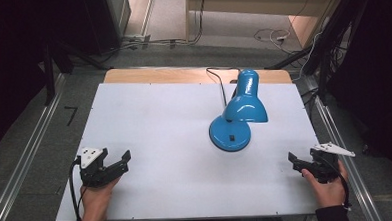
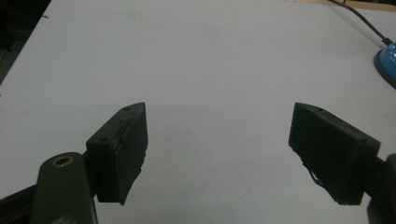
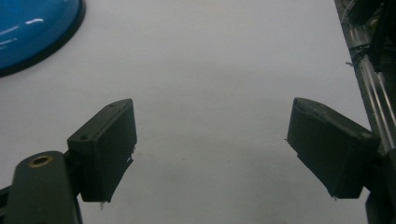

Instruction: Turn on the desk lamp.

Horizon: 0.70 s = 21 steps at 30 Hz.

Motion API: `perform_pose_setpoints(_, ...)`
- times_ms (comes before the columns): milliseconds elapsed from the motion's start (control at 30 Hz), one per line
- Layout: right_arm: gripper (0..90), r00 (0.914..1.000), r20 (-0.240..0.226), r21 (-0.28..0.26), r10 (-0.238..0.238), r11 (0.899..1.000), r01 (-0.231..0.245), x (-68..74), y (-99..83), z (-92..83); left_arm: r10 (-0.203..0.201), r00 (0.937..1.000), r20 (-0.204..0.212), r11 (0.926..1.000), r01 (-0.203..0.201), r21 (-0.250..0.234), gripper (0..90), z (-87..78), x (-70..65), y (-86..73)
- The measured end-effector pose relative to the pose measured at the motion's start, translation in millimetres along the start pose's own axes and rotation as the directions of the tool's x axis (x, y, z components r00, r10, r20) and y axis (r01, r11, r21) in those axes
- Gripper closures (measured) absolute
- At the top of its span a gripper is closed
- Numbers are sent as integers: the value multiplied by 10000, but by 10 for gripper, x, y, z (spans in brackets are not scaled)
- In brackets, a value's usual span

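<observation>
A blue desk lamp (image 1: pixel 244 106) stands right of the middle of the white table (image 1: pixel 159 122), its round base (image 1: pixel 229 134) toward me and its shade tipped over it. My left gripper (image 1: pixel 116 156) rests near the front left, held by a hand, jaws open and empty. My right gripper (image 1: pixel 303 159) sits at the front right edge, also open and empty. In the left gripper view the gripper (image 2: pixel 218 149) has bare table between its jaws and the lamp base (image 2: pixel 387 63) far right. In the right gripper view the gripper (image 3: pixel 212 149) is empty, with the lamp base (image 3: pixel 32 28) at top left.
The lamp's black cord (image 1: pixel 218 79) runs off the table's back edge. A metal rail (image 3: pixel 371 79) lines the table's right side, and another rail (image 1: pixel 26 158) runs along the left. Cables lie on the floor behind the table.
</observation>
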State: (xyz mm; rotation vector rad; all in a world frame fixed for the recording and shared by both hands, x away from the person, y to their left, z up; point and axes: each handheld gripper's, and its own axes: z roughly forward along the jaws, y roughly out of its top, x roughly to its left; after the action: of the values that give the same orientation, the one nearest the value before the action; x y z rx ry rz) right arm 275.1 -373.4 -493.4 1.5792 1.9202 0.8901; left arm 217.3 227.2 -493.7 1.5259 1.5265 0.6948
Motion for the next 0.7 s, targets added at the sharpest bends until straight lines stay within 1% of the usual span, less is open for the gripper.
perform_pose_setpoints(33,141,9999,-140,-72,61,10000,-62,10,-2,-27,6,10000,-37,10000,-6,16,201,9,-2,0)
perform_pose_setpoints(67,145,9996,-277,-20,85,10000,-85,22,-1,-34,6,10000,-37,10000,-6,16,200,9,-2,0)
perform_pose_setpoints(100,146,9987,-490,152,124,9998,-117,38,-1,-36,5,10000,-56,10000,-5,11,200,13,-4,1)
perform_pose_setpoints(167,154,9981,-613,237,-31,9997,46,80,-2,-39,17,10000,-80,10000,-17,6,200,20,-2,3)
perform_pose_setpoints(200,154,9981,-613,237,-31,9997,46,80,-2,-39,27,10000,-81,10000,-27,5,200,23,0,3)
perform_pose_setpoints(267,156,9971,-733,117,-194,9997,203,157,16,-47,-14,9999,-138,10000,15,12,189,34,4,3)
perform_pose_setpoints(333,154,9959,-883,108,-203,9997,213,207,29,-39,-61,9999,-142,10000,61,-2,189,31,7,4)
perform_pose_setpoints(400,144,9945,-1000,128,-315,9994,329,253,39,-31,-152,9998,-140,9999,151,-78,188,15,18,4)
perform_pose_setpoints(500,143,9936,-1028,88,-468,9988,480,313,52,-32,-146,9997,-191,9999,144,-93,187,4,28,5)
perform_pose_setpoints(533,143,9928,-1110,54,-461,9989,470,327,56,-35,-138,9997,-218,9999,136,-96,184,2,29,6)
perform_pose_setpoints(633,143,9929,-1091,-7,-469,9989,471,355,69,-35,-138,9997,-224,9998,135,-111,181,2,29,5)
perform_pose_setpoints(700,143,9920,-1190,-32,-412,9991,411,360,76,-32,-103,9998,-194,9999,101,-115,181,3,23,6)
